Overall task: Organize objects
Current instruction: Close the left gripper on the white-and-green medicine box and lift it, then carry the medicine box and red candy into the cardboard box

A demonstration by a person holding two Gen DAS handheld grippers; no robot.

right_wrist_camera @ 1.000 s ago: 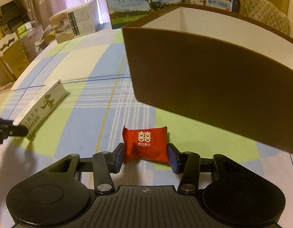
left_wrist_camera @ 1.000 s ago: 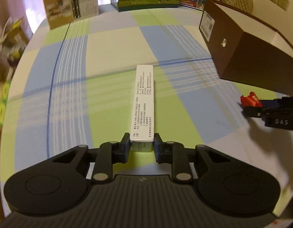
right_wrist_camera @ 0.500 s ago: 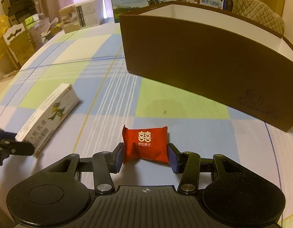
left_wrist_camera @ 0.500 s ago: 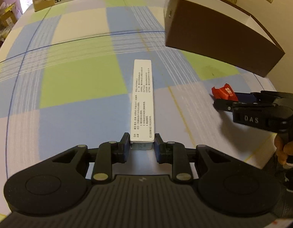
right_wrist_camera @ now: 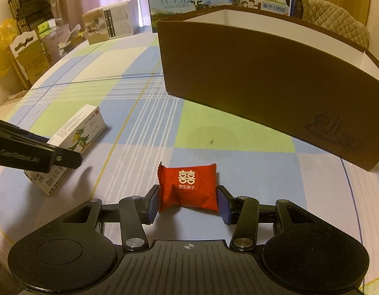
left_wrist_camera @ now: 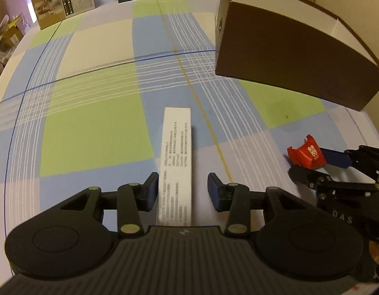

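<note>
Gripping a red candy packet [right_wrist_camera: 188, 188] just above the tablecloth [right_wrist_camera: 145, 113], right gripper [right_wrist_camera: 188, 200] is pinching only its edges; it's soft, risking slipping. Left gripper [left_wrist_camera: 182, 188] is gaping wide around the white box [left_wrist_camera: 177, 157], which is lying on the cloth, near the brown box [left_wrist_camera: 287, 56].

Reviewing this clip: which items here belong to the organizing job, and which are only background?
In play:
- long white printed carton, between the open left gripper fingers
- red foil candy packet, in the right gripper
- brown open-top cardboard box

Background:
- blue milk cartons
- beige printed box
</note>
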